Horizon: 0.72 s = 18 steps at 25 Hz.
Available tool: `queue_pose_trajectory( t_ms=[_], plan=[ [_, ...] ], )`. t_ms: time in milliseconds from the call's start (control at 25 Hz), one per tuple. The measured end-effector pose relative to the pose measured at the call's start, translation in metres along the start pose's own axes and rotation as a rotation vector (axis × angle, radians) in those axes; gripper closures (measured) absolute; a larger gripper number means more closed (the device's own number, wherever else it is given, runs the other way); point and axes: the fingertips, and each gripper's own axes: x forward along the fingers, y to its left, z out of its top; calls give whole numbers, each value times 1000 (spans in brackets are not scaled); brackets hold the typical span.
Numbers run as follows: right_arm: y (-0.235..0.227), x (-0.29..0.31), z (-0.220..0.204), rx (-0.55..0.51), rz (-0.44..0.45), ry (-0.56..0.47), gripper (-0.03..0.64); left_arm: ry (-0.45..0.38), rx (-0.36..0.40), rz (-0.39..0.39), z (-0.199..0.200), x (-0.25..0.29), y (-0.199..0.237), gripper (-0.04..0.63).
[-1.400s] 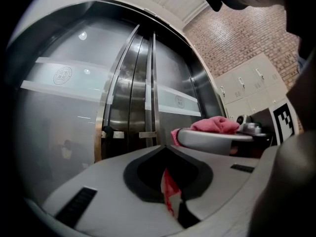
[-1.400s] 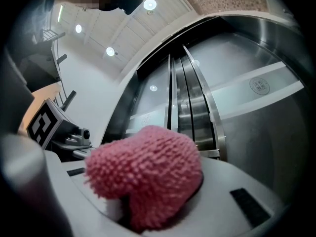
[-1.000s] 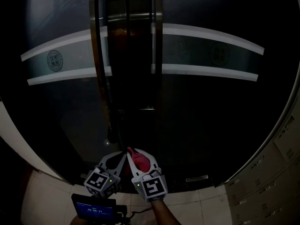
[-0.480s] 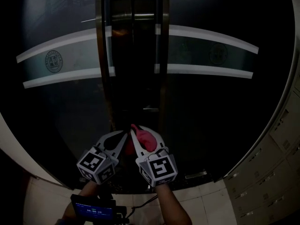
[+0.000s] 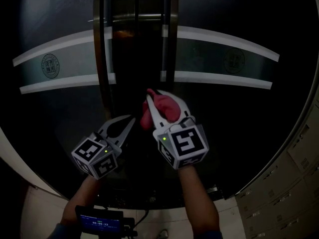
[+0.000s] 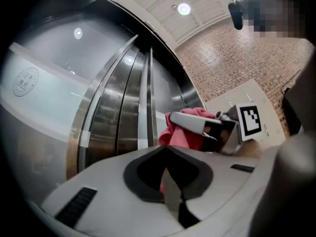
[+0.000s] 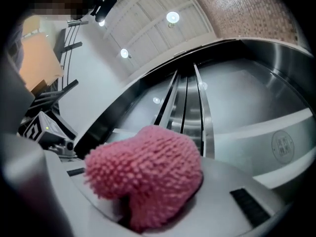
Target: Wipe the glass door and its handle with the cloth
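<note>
The dark glass door [image 5: 239, 113] fills the head view, with a frosted band [image 5: 224, 59] across it and two vertical metal handles [image 5: 102, 59] [image 5: 167, 44] at its middle seam. My right gripper [image 5: 158, 97] is shut on a pink fluffy cloth [image 5: 167, 108], held up against the seam just below the band. The cloth [image 7: 148, 172] covers the jaws in the right gripper view. My left gripper [image 5: 124, 126] hangs lower left of it, shut and holding nothing [image 6: 170, 201]. From the left gripper view, the cloth [image 6: 180, 137] shows beside the metal frame [image 6: 143, 107].
Pale floor tiles [image 5: 45, 213] lie at the door's foot. A small device with a lit screen [image 5: 99, 220] sits at the bottom edge. Grey lockers [image 5: 289, 183] stand at the right. A brick wall [image 6: 237, 58] and ceiling lights show behind.
Both grippers have risen along the door seam. The right one with the cloth climbed further, from near the floor to just under the frosted band.
</note>
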Motion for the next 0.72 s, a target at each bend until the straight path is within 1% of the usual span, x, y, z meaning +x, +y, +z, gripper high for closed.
queue_pose_trajectory(
  t_ms=[120, 240, 400, 520, 720],
  plan=[
    [-42, 34, 32, -58, 29, -33, 562, -13, 11, 28, 3, 19, 6, 583],
    [-82, 65, 59, -116, 44, -50, 563, -1, 29, 50, -3, 36, 5, 583],
    [-118, 95, 85, -155, 50, -62, 561, 21, 39, 70, -16, 52, 7, 583],
    [-127, 104, 77, -163, 60, -46, 561, 31, 30, 103, -25, 57, 14, 583],
    [-115, 75, 31, -178, 72, -54, 561, 56, 17, 153, -46, 57, 19, 583]
  ],
)
